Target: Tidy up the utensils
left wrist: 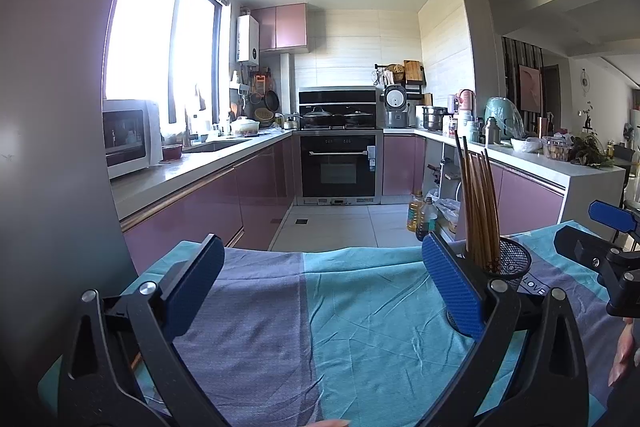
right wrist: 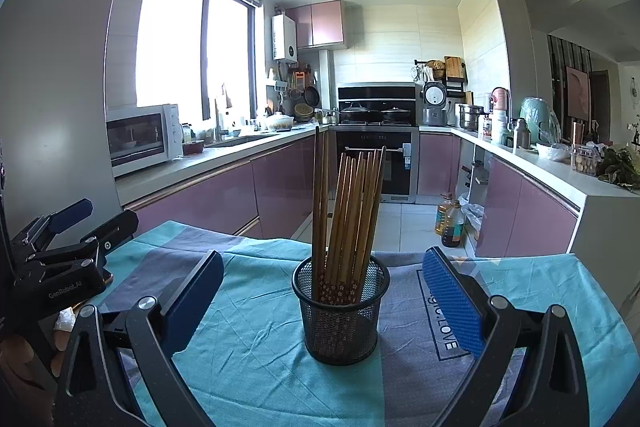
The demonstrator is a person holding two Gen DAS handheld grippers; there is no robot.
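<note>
**Chopsticks upright in the mesh cup, both grippers spread wide and empty**

In the right wrist view the right gripper (right wrist: 322,301) has its blue-padded fingers spread far apart, with nothing between them but the black mesh cup (right wrist: 340,323), which stands near the frame centre, clear of both pads. The cup rests upright on the bench, which is covered by a teal and grey-purple cloth (right wrist: 248,339) printed with the word "LOVE" toward 3 o'clock. A bundle of brown wooden chopsticks (right wrist: 348,219) stands in the cup, patterned ends down; most lean toward 1 o'clock, while two darker ones at the left stand nearly straight.

At 9 o'clock in that view the left gripper (right wrist: 86,217) hovers over the cloth's left edge, with part of the person's hand below it.

In the left wrist view the left gripper (left wrist: 322,293) is likewise wide open over bare cloth, holding nothing. The cup and chopsticks appear at 3 o'clock, just behind its right finger, and the right gripper (left wrist: 596,223) enters from the right edge.

Beyond the bench lies a kitchen floor with two oil bottles (right wrist: 450,223) at 2 o'clock. Farther back, a white microwave (right wrist: 140,139) sits on the left counter at 10 o'clock, and a black oven (right wrist: 374,163) with pots above it stands at 12 o'clock.
</note>
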